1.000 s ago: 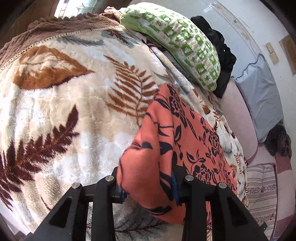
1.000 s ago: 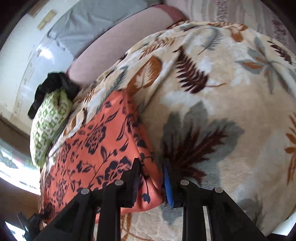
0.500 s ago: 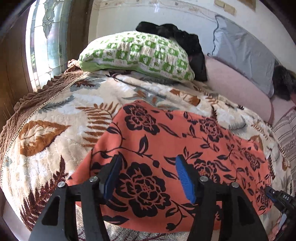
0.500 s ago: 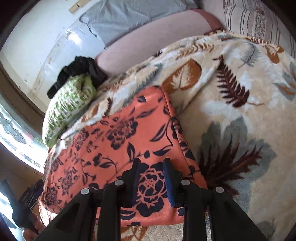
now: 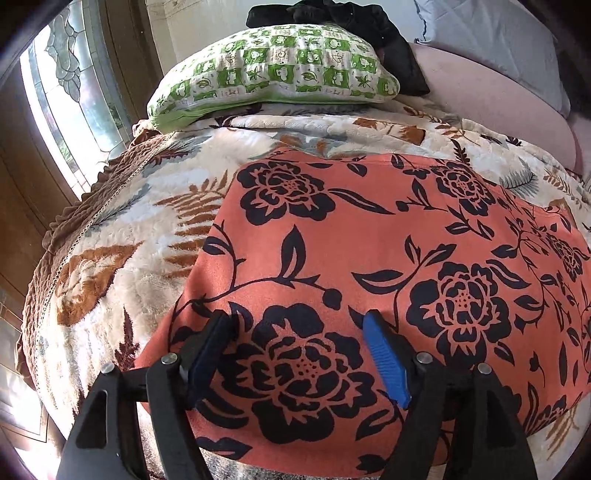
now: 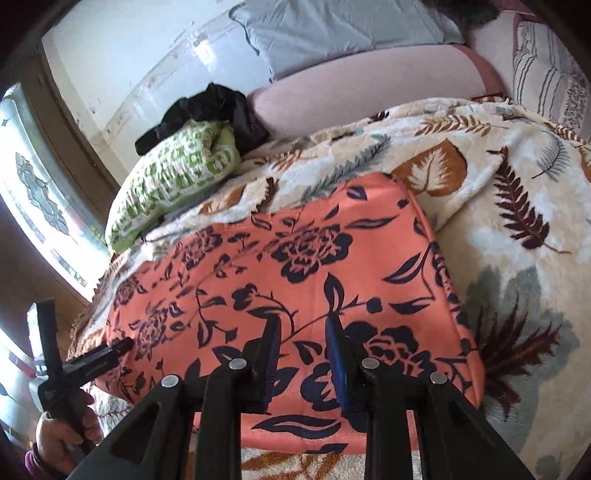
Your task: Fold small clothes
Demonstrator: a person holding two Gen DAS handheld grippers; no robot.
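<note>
Two grippers over one garment (image 5: 369, 258) (left (image 5: 295, 350) opening, right (image 6: 303, 350) narrowly parted, both empty).

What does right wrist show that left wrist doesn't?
Only the right wrist view: the left tongs at the cloth's far edge, their jaws opening, the hand holding them, and a striped cushion. Only the left wrist view: the brown blanket edge. Both: the orange flowered cloth spread flat on the leaf-print blanket, the green pillow, black clothing, the grey pillow and the window.
</note>
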